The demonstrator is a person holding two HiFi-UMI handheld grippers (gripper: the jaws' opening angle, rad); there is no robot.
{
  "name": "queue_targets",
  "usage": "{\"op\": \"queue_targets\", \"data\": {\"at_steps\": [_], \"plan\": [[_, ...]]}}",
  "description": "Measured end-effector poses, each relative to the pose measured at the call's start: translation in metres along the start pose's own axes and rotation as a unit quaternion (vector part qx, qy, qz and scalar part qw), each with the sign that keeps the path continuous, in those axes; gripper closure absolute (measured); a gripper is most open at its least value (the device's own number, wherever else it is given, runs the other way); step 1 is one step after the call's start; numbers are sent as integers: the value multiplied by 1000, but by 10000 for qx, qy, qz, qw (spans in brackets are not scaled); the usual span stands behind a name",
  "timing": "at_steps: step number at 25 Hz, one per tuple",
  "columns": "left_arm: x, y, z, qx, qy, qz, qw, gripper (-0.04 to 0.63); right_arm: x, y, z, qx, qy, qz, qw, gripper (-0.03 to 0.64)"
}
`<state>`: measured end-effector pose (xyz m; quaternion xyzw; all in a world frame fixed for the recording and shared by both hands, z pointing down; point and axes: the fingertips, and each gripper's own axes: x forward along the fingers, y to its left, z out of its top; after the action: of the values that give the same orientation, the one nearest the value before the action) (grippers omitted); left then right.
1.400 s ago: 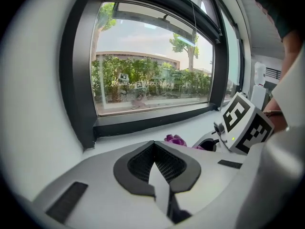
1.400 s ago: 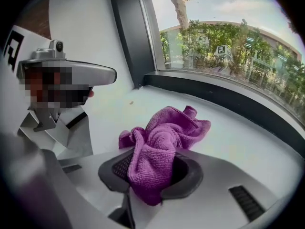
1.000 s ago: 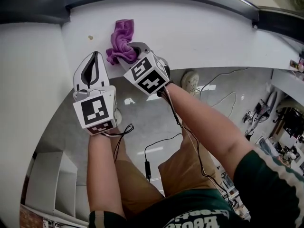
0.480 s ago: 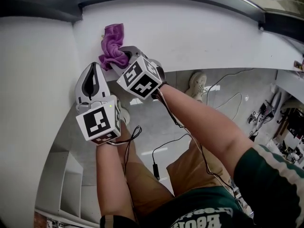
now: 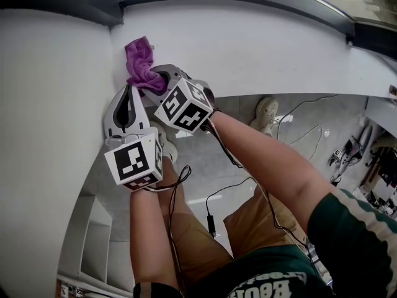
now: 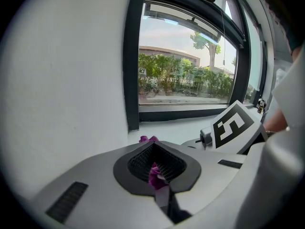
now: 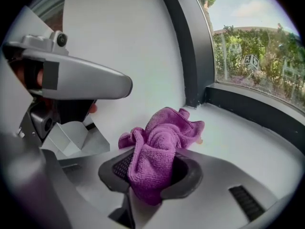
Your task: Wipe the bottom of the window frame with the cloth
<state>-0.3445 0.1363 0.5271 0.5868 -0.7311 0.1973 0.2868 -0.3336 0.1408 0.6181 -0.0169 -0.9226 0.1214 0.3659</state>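
A crumpled purple cloth [image 5: 139,63] lies on the white window sill [image 5: 267,42], pushed up to the left side wall. My right gripper [image 5: 159,80] is shut on its near end; in the right gripper view the cloth [image 7: 159,149] bulges out of the jaws toward the corner of the dark bottom window frame [image 7: 252,109]. My left gripper [image 5: 128,97] hovers just left of the right one, beside the wall, jaws shut with nothing held. In the left gripper view a sliver of the cloth [image 6: 148,139] peeks over the left gripper [image 6: 157,171], and the frame [image 6: 186,113] runs beyond it.
The white side wall [image 5: 56,104] closes off the left end of the sill. Below the sill lie a grey floor with a shoe [image 5: 265,112], cables [image 5: 298,132] and white shelving [image 5: 93,241]. The sill stretches away to the right.
Both grippers have slid left along the sill, the right one dragging the cloth with it, until the cloth meets the side wall.
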Motion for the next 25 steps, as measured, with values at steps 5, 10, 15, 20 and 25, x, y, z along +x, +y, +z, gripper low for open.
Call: {"op": "queue_targets", "data": {"at_steps": [5, 10, 15, 20, 25], "plan": [[-4, 0, 1, -47, -26, 38, 10000, 589, -10, -2, 12, 22, -230, -11, 9997, 489], [-7, -7, 7, -58, -77, 60, 9999, 589, -25, -6, 16, -48, -305, -20, 9995, 489], [-17, -17, 26, 67, -161, 21, 9998, 589, -50, -8, 30, -25, -458, -32, 9989, 489], [-36, -36, 55, 190, -277, -20, 9994, 589, -95, 8, 61, -83, -659, -39, 9978, 489], [-63, -71, 106, 378, -544, -196, 9976, 589, -161, 7, 96, -150, -894, -225, 9956, 489]]}}
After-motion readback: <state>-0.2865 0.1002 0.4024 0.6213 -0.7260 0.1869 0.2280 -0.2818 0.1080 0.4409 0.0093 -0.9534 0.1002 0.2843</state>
